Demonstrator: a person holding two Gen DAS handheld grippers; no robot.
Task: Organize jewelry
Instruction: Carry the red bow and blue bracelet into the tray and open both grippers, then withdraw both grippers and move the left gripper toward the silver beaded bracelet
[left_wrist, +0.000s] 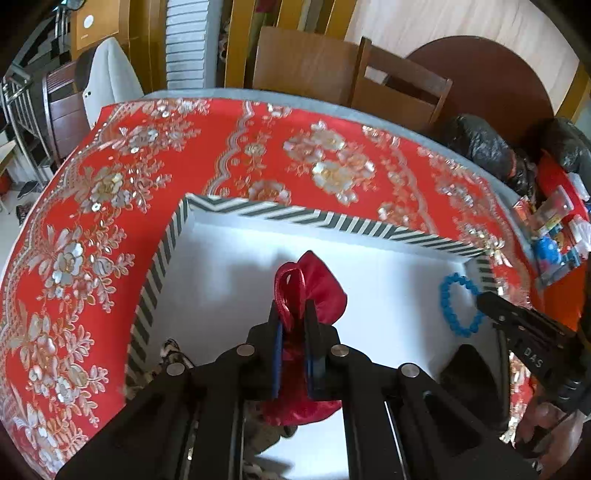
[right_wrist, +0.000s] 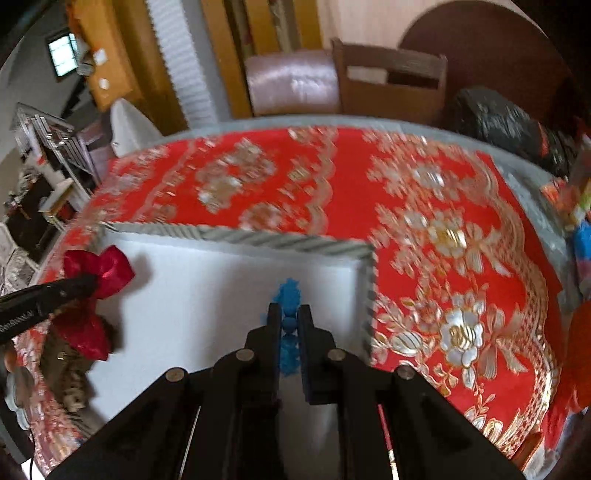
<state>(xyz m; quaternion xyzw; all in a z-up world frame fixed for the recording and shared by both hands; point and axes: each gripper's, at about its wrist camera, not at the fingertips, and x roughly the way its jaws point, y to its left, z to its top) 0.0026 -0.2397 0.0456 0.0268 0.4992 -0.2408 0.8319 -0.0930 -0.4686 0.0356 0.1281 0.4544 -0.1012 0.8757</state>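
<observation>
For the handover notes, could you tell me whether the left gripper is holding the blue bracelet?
No, the left gripper is clamped on the red satin bow; the right gripper holds the blue bracelet.

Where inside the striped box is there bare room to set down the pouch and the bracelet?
The white floor of the striped box is bare along its far wall and in the middle, between the red pouch in the left claw and the blue bracelet in the right claw. The near-left corner looks crowded with jewelry.
</observation>
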